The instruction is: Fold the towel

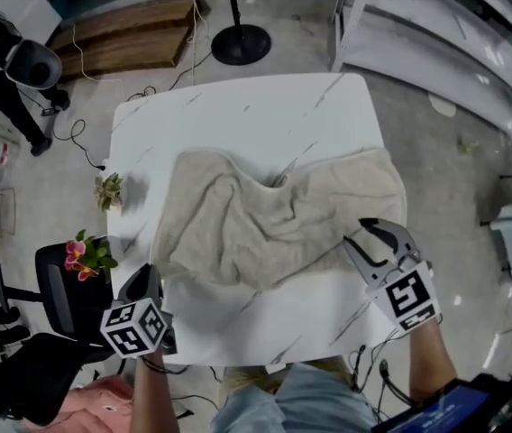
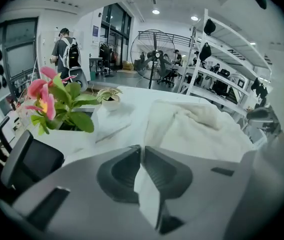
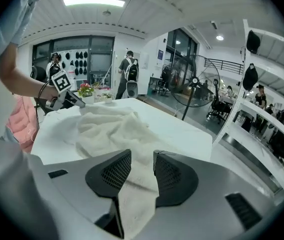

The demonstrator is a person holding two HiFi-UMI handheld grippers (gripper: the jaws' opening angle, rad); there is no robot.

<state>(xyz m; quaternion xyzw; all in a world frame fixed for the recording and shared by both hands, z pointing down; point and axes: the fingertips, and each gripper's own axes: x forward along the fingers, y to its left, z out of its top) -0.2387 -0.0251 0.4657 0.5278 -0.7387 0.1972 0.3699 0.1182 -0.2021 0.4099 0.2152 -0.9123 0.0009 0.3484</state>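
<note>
Left gripper [image 2: 141,149] is clamped on the towel [image 1: 265,224] at the desk [image 1: 238,115] front-left; right gripper [image 3: 142,160] stands open over it front-right. Judged soft, light, limp: grasp corners

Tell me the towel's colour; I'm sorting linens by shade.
The towel is plain beige with no pattern; the head view shows it best.

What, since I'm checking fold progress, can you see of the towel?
The towel is beige, terry-looking cloth, not yet folded, lying rumpled and spread across the white table, its far edge dipping mid-way. The left tool is shut on its near left corner; the right tool stands open over its near right corner.
</note>
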